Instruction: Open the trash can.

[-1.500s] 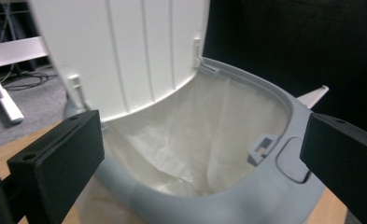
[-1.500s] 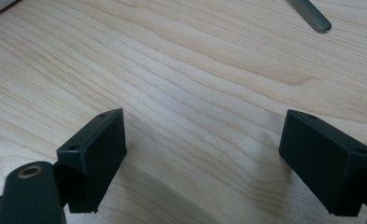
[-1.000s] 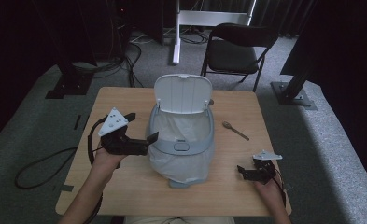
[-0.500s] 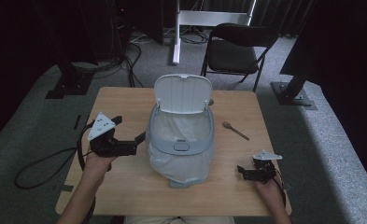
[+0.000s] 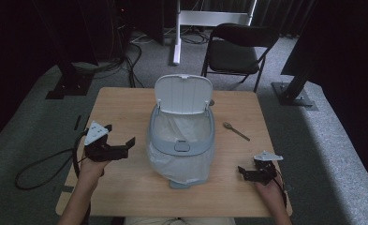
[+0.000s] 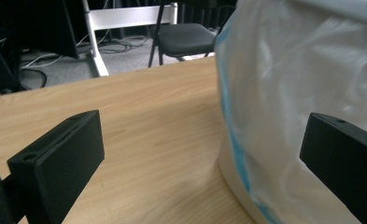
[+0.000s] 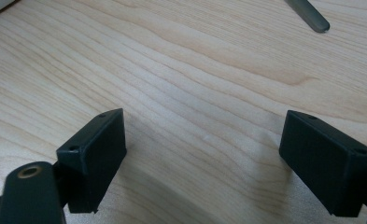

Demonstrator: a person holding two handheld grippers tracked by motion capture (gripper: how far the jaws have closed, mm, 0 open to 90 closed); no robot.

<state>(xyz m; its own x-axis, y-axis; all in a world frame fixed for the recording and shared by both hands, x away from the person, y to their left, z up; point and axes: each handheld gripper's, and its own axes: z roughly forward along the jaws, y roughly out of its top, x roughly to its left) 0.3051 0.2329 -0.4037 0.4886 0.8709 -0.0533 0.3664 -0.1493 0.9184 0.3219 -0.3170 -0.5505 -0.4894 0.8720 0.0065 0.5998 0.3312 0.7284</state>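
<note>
While both jaw pairs stand wide apart and empty, we swing the left gripper (image 5: 125, 144) toward three o'clock, squarely onto the bin (image 5: 181, 145) liner (image 6: 284, 93), leaving the right gripper (image 5: 245, 172) resting low.

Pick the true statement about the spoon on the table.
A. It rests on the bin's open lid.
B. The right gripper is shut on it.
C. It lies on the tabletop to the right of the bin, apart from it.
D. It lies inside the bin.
C: the spoon lies flat on the table, right of the lined bin, clear of the open right gripper.
</note>
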